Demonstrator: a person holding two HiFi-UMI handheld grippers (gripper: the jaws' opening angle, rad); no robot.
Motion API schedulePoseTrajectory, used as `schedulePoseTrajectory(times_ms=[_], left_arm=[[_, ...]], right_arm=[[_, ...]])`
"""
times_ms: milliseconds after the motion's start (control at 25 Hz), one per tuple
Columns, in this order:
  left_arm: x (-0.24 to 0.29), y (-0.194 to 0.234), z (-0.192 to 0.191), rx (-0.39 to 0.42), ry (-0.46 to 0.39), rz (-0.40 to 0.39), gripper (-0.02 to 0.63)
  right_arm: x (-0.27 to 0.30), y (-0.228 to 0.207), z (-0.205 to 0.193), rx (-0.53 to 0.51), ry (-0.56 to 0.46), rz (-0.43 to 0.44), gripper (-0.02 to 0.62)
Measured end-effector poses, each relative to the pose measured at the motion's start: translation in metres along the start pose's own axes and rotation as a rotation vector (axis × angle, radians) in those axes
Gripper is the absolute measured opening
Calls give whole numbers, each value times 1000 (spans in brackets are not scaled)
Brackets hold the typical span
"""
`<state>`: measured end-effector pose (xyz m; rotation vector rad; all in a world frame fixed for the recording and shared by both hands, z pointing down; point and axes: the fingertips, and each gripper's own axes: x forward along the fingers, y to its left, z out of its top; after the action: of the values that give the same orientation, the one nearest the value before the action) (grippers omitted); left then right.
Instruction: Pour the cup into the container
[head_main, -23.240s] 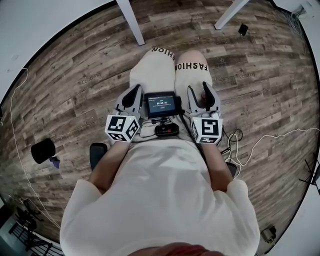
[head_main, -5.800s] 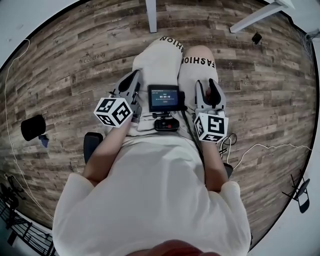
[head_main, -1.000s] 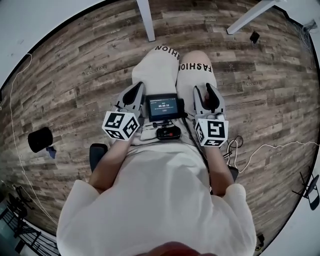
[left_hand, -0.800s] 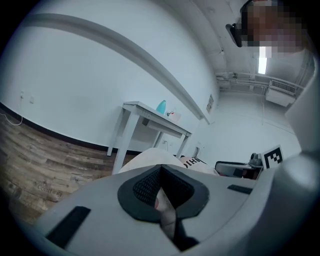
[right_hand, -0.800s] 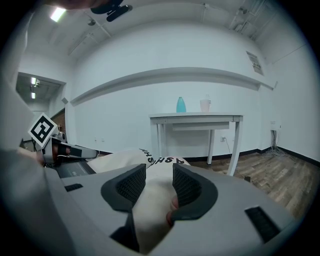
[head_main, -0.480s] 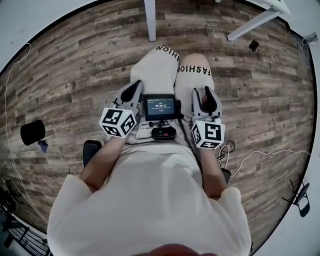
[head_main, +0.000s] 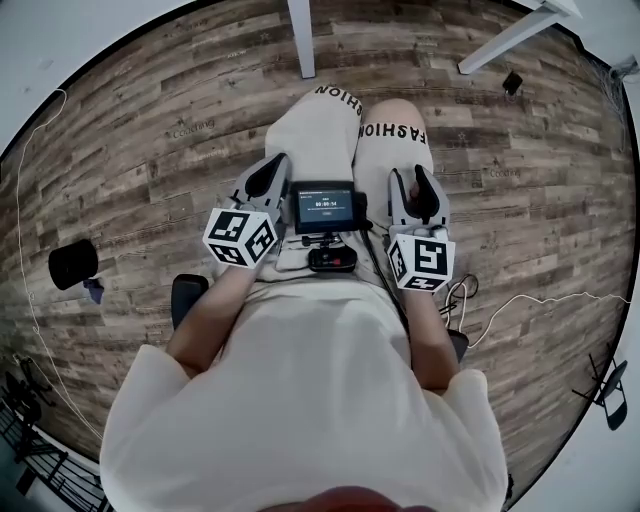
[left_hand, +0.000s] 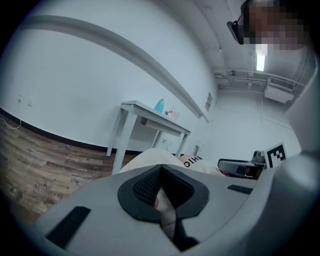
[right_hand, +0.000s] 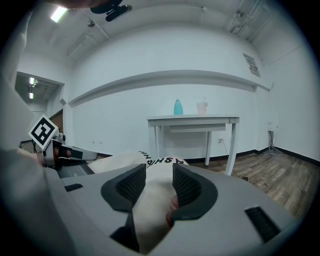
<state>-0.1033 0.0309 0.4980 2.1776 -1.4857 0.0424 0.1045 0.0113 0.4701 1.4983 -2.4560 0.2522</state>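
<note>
A teal cup and a clear container stand side by side on a white table far across the room. In the left gripper view the teal cup and the container appear small on that table. Both grippers rest on the seated person's thighs, far from the table. My left gripper is shut, its pad tips meeting with nothing between them. My right gripper is open by a narrow gap, holding nothing. From the head view, the left gripper and the right gripper flank a small screen.
A small screen on a mount sits between the grippers on the lap. White table legs stand ahead on the wood floor. A black round object lies at the left, and cables run at the right.
Only the head camera sways a little. Both grippers stay where they were on the lap.
</note>
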Motion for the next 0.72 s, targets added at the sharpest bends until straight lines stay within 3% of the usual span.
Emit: schedulePoseTrajectory(times_ms=[720], left_arm=[[5,-5,-1,-3,4,-19,9]], right_arm=[[0,-9,-6,24,6,-8,164]])
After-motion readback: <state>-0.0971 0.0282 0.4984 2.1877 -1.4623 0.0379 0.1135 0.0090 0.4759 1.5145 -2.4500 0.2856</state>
